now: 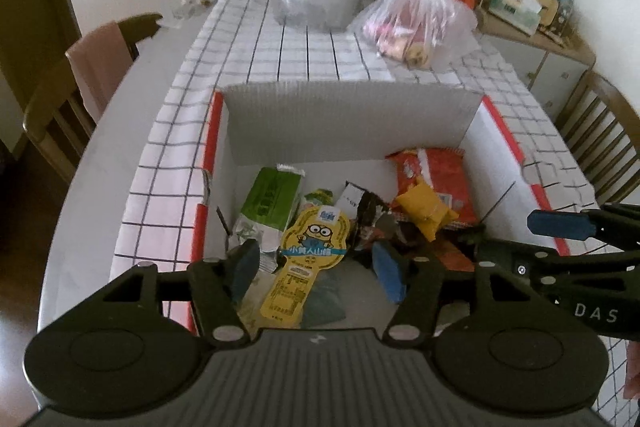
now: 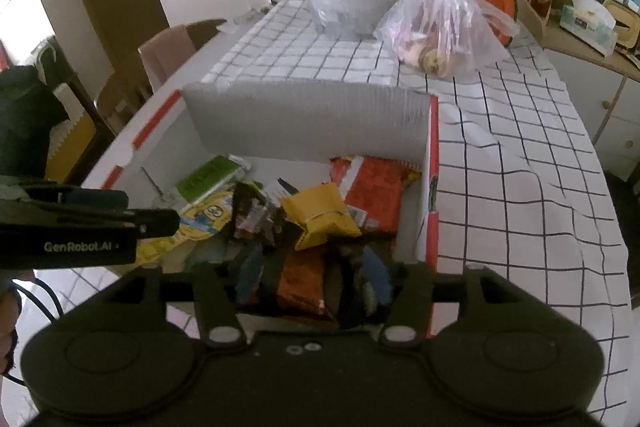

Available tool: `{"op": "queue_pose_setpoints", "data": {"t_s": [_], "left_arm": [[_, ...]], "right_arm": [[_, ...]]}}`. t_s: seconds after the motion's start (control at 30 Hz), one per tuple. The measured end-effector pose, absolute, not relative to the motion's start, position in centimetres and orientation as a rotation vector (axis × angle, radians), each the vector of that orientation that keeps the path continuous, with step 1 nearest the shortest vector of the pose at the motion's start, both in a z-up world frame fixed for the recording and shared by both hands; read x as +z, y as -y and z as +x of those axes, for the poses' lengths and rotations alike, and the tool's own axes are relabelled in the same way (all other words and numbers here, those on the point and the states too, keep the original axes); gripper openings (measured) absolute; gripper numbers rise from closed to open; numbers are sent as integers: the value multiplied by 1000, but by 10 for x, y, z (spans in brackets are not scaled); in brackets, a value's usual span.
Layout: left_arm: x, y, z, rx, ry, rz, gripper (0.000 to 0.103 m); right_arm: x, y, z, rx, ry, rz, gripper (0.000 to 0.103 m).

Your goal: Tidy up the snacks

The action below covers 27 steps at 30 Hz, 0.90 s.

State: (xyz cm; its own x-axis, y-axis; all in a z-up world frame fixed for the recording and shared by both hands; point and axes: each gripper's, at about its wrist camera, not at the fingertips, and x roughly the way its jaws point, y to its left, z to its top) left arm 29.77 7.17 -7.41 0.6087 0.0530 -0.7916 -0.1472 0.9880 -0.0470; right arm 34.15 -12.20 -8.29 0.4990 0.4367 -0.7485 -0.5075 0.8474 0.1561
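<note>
Snacks piled in open white box (image 1: 352, 115) at frame centre, both grippers above its near edge.

Left gripper (image 1: 316, 263) jaws apart, nothing clamped, over yellow cartoon pack (image 1: 308, 251); green pack (image 1: 272, 203) to its left. Right gripper (image 2: 312, 275) jaws apart, nothing clamped, over dark orange wrapper (image 2: 300, 283). Yellow packet (image 2: 320, 215) and red bag (image 2: 372, 191) lie right of centre. Checked tablecloth (image 2: 520, 187) under box; plastic bag (image 1: 420, 23) upper right.
</note>
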Motion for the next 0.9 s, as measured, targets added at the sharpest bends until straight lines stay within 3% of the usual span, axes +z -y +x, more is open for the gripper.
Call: {"op": "queue_pose_setpoints", "data": {"t_s": [0.1, 0.27, 0.47, 0.7, 0.9], "left_arm": [[-63, -69, 284, 112, -876, -103, 66], [-43, -67, 259, 115, -819, -105, 69], [-23, -64, 228, 114, -754, -106, 71], [-9, -62, 192, 102, -706, -125, 80], [-3, -60, 168, 91, -679, -136, 85]], "right_arm": [[-71, 126, 330, 587, -847, -77, 65], [-52, 132, 309, 613, -791, -48, 80], [-31, 141, 282, 643, -727, -19, 92], [-14, 150, 254, 653, -673, 12, 102], [-8, 156, 233, 657, -652, 27, 103]]}}
